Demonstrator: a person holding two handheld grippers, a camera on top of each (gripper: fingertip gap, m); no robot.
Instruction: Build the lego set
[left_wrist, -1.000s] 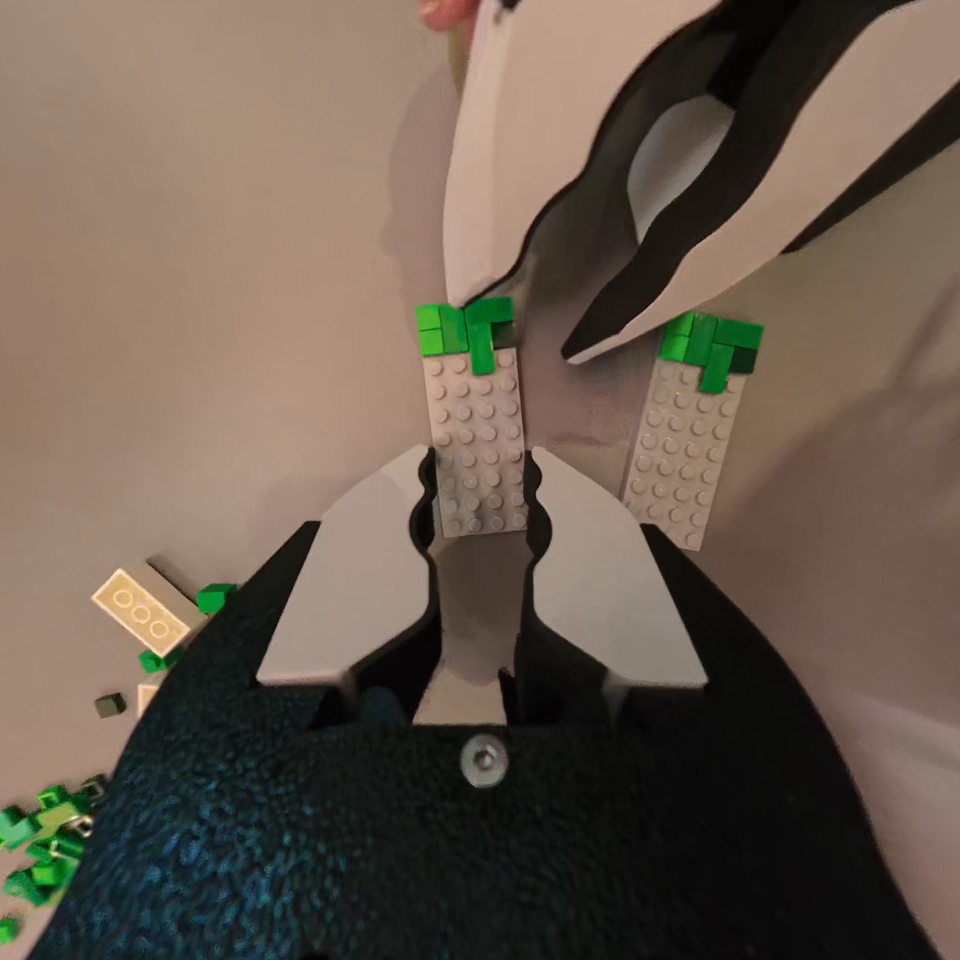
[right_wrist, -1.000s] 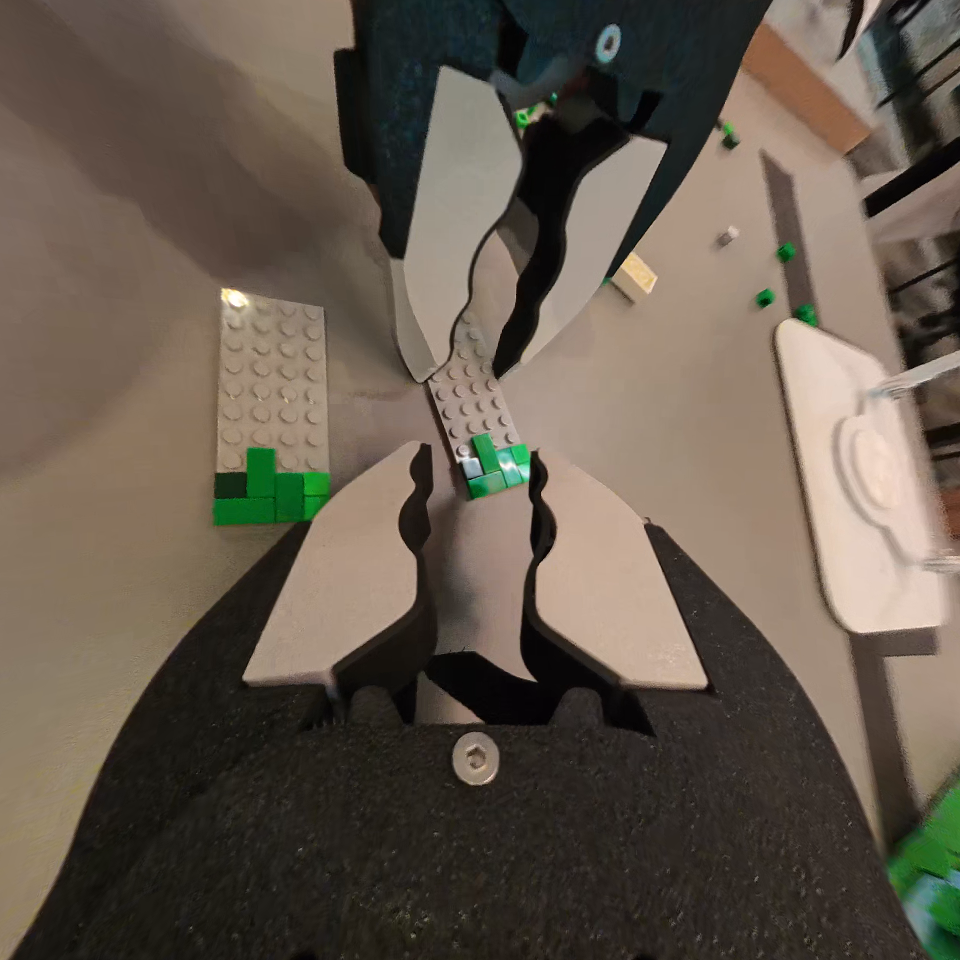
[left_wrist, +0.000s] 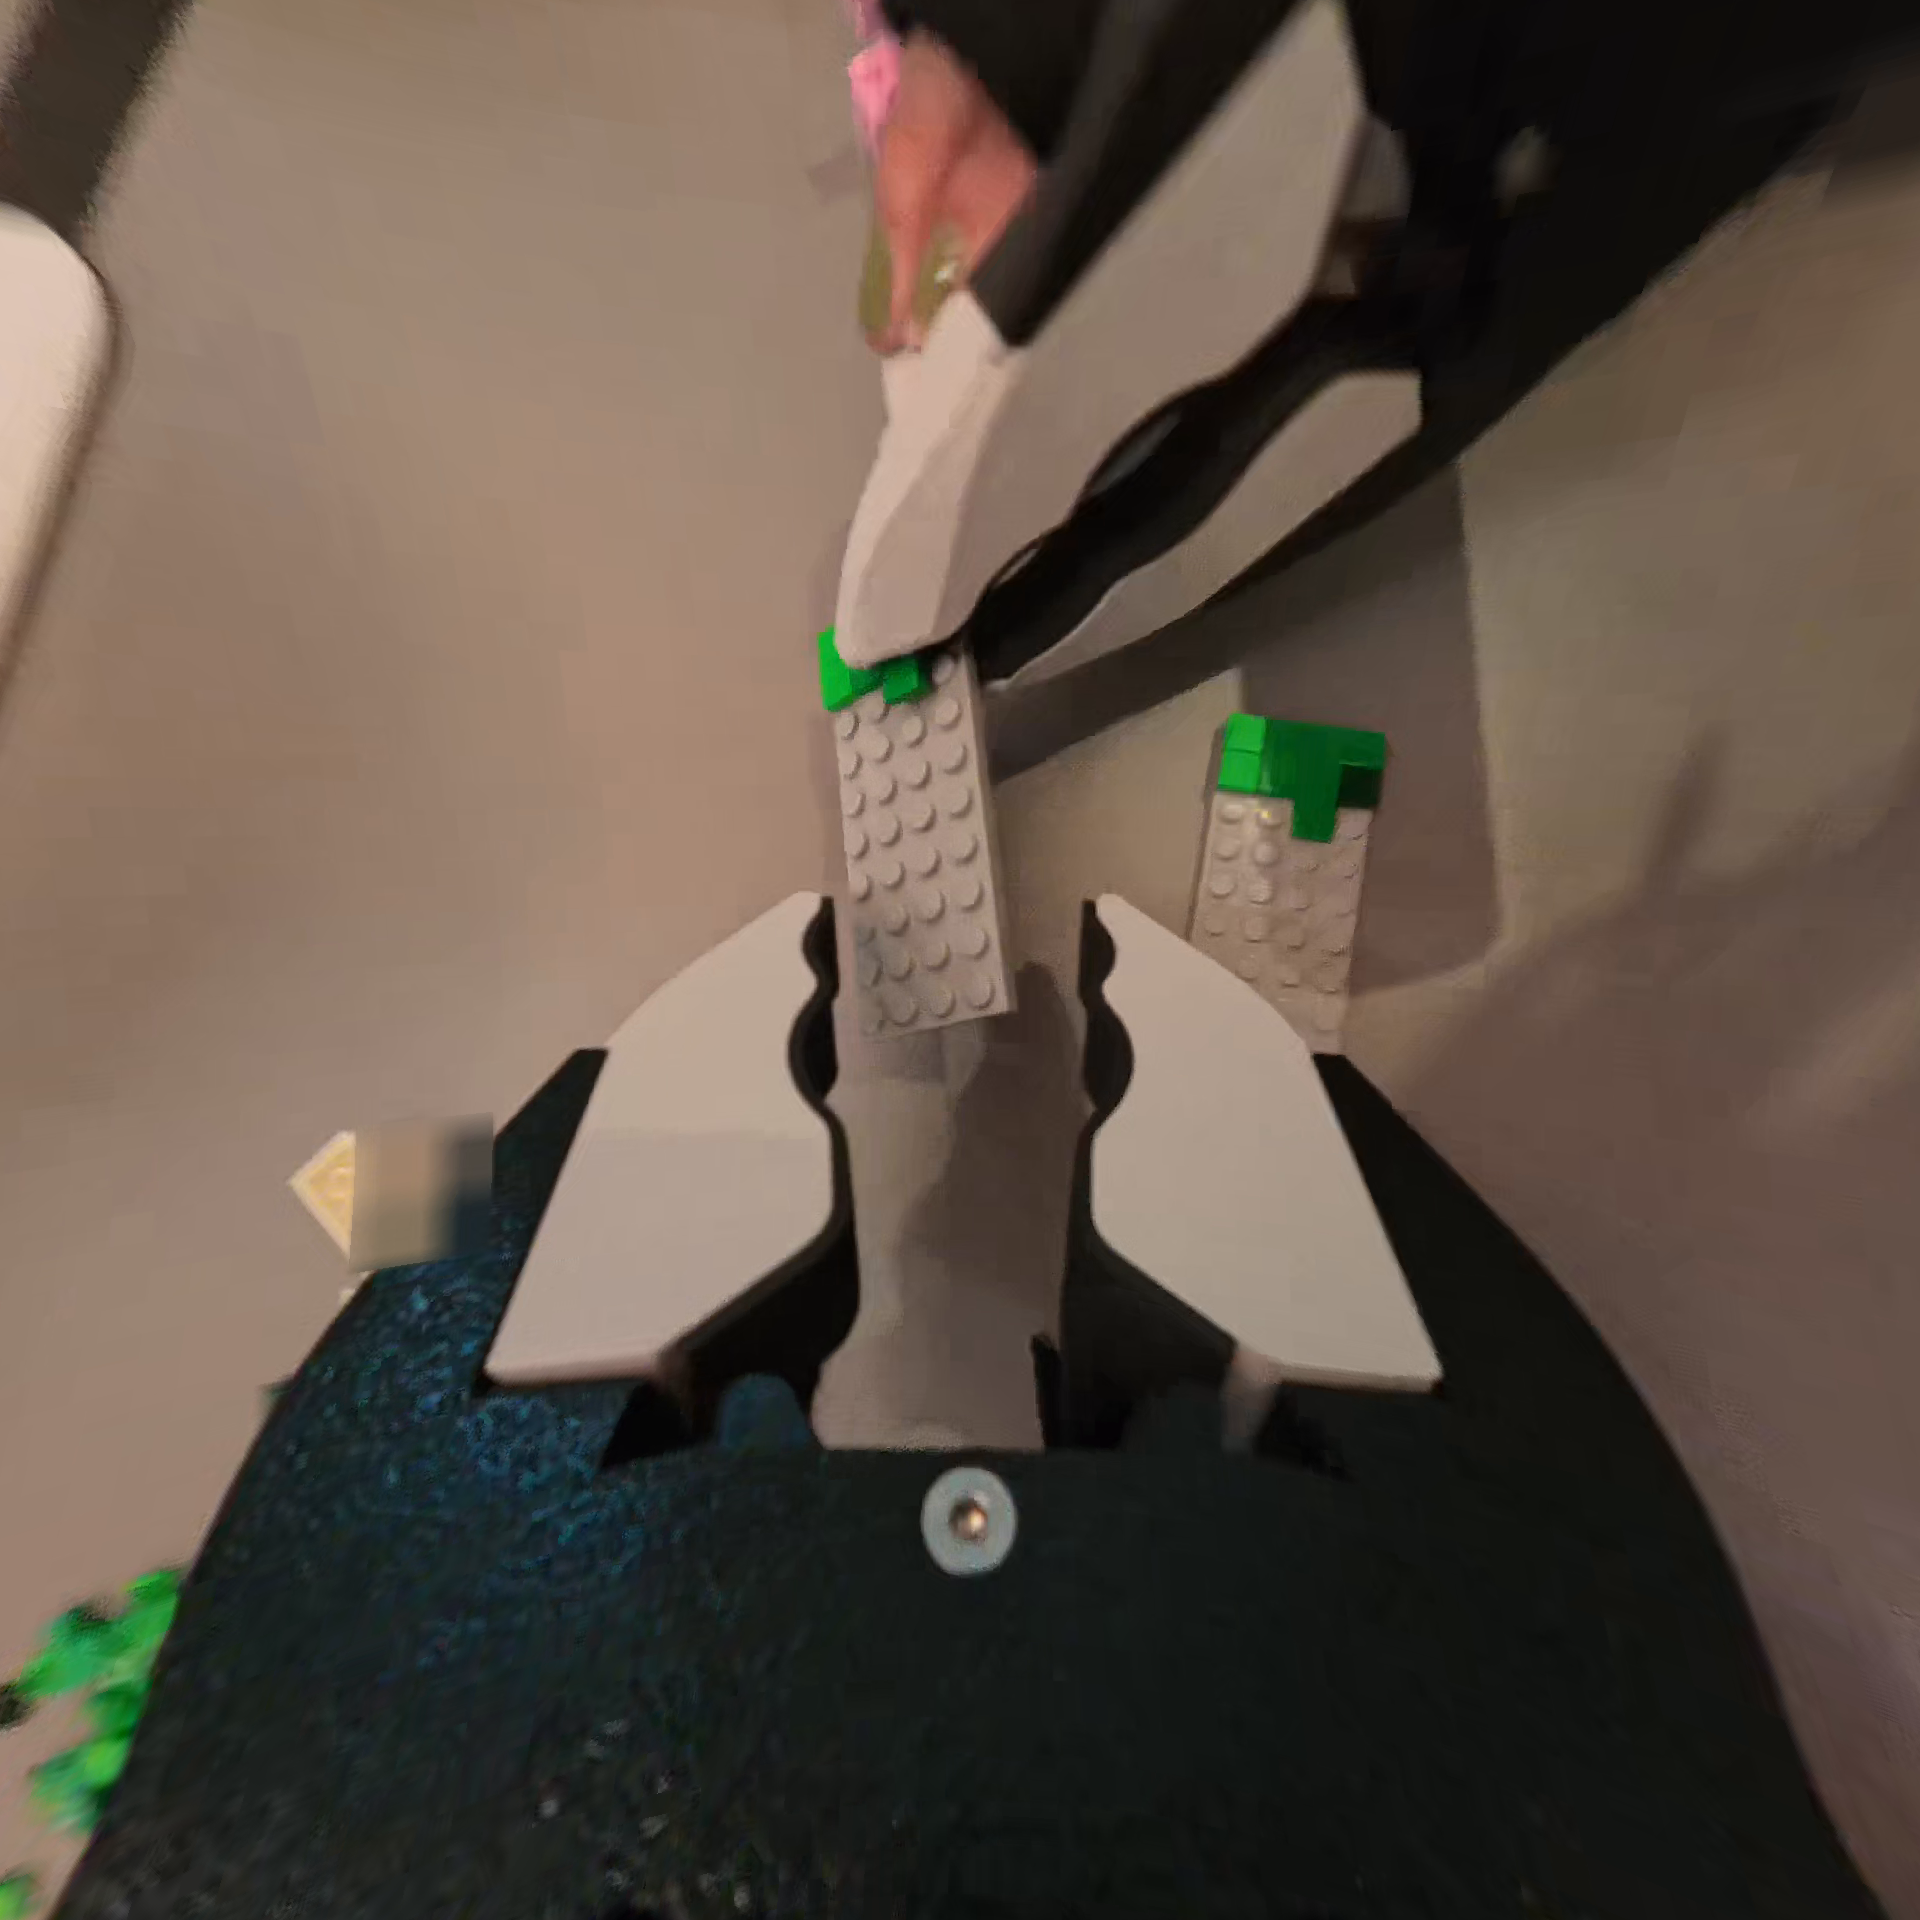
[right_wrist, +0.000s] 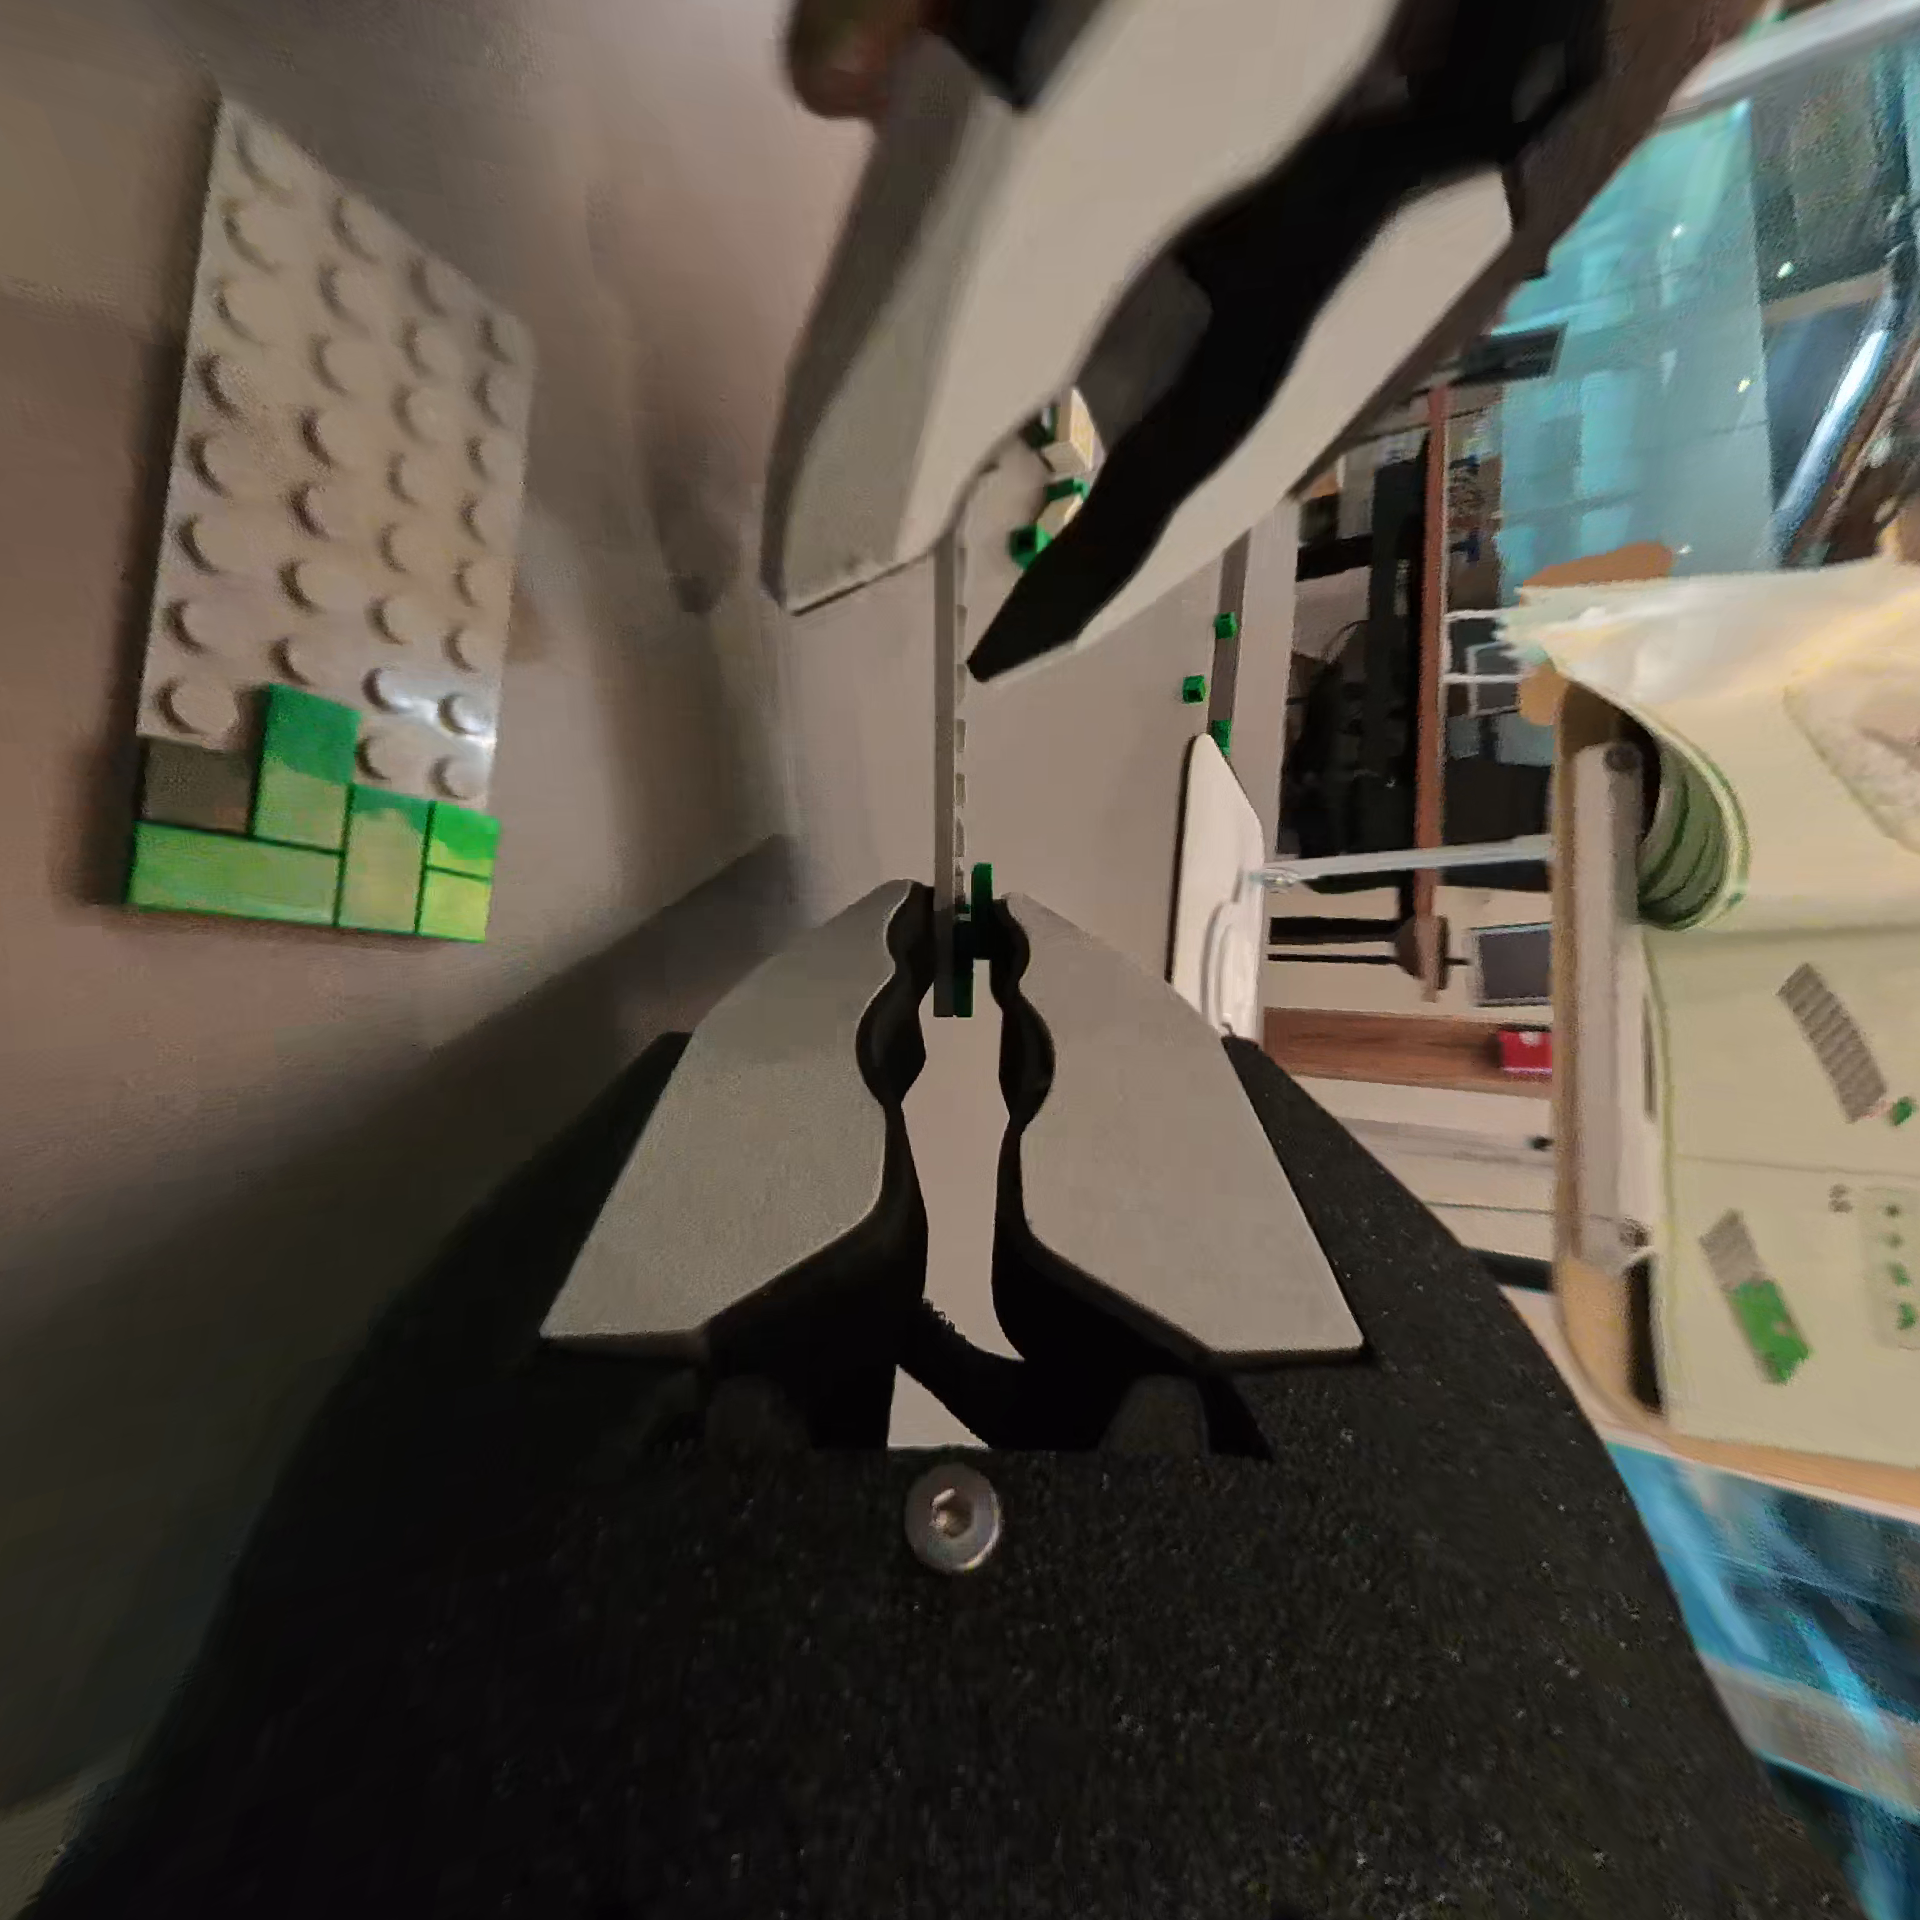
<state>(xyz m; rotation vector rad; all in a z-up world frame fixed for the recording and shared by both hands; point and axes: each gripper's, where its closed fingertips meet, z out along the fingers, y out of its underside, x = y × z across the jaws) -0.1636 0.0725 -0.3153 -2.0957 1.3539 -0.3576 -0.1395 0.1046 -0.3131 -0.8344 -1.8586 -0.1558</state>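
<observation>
Our right gripper (right_wrist: 961, 935) is clamped on the green end of the thin grey plate (left_wrist: 925, 852), up off the table (left_wrist: 416, 623). It feels light and stiff. Our left gripper (left_wrist: 956, 925) is apart.

Count, one moment, both views.

Grey studded plates: 2. One plate (left_wrist: 925, 862) with green tiles (left_wrist: 868, 681) at its 12 o'clock end; in the right wrist view it shows edge-on (right_wrist: 948, 727). The second plate (left_wrist: 1283, 914) lies at its 3 o'clock on the table (left_wrist: 416, 623), also capped with green tiles (left_wrist: 1309, 769).

Claws: 2, a left claw (left_wrist: 951, 935) and a right claw (right_wrist: 958, 925).

Green tile patches: 2, one per plate; single tiles in the blurred patch cannot be counted.

Loose green bits at 7 o'clock (left_wrist: 94, 1704): a heap, too blurred to number.

Cream bricks: 1 seen (left_wrist: 330, 1184).
</observation>
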